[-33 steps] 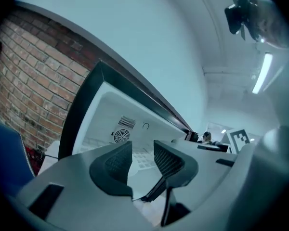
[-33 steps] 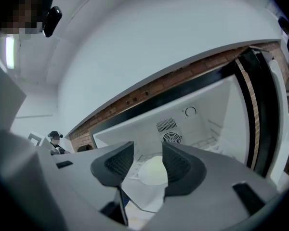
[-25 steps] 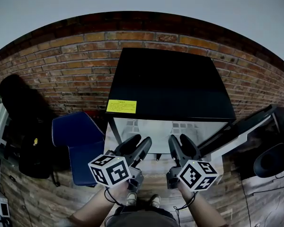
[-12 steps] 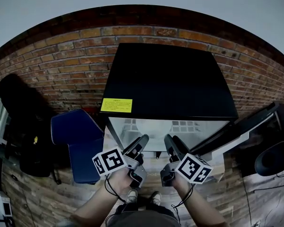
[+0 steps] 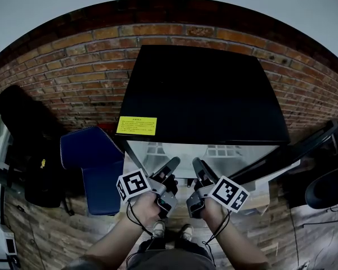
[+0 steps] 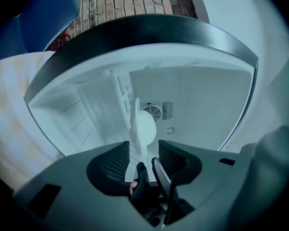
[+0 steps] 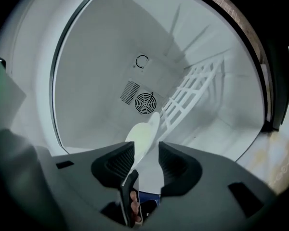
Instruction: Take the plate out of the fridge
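Your left gripper [image 6: 143, 153] and right gripper [image 7: 145, 153] had their jaws spread. Both had just been closing slightly, with nothing pinched between them. The white plate [image 6: 143, 126] lay ahead on the rack [image 7: 192, 90] inside the open black fridge [image 5: 203, 89].

Head cam overhead; gripper cams prob. share fridge [image 6: 197, 100].
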A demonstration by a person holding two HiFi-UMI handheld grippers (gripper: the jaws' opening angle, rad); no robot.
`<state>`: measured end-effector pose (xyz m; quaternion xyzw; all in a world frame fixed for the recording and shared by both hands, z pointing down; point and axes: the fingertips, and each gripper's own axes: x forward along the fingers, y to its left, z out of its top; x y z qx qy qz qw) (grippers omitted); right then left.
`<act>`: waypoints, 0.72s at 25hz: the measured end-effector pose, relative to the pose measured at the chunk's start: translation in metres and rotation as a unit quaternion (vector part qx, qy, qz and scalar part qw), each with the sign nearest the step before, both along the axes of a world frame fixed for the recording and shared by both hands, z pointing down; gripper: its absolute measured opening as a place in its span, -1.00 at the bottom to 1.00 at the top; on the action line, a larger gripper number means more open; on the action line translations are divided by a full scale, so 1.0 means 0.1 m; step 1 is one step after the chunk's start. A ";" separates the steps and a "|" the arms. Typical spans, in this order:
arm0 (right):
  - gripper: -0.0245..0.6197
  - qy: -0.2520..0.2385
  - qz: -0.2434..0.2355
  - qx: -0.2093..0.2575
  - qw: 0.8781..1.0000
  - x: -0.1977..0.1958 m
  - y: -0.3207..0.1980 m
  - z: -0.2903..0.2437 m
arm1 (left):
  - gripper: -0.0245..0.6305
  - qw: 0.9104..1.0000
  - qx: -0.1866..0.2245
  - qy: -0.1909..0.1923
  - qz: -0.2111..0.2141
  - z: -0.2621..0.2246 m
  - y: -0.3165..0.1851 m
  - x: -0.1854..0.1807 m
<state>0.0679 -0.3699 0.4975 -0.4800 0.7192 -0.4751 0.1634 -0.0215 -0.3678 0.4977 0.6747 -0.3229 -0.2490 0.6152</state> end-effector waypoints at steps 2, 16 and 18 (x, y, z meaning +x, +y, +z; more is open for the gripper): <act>-0.45 -0.014 0.000 -0.009 1.000 -0.03 -0.04 0.03 | -0.32 1.000 -0.009 0.008 -0.004 0.03 -0.04 0.00; -0.59 -0.088 0.004 -0.056 0.994 -0.13 -0.13 0.12 | -0.66 0.999 -0.033 0.025 -0.013 0.14 -0.17 0.02; -0.62 -0.095 0.007 -0.064 0.993 -0.14 -0.13 0.11 | -0.68 0.999 -0.036 0.023 -0.010 0.13 -0.17 0.03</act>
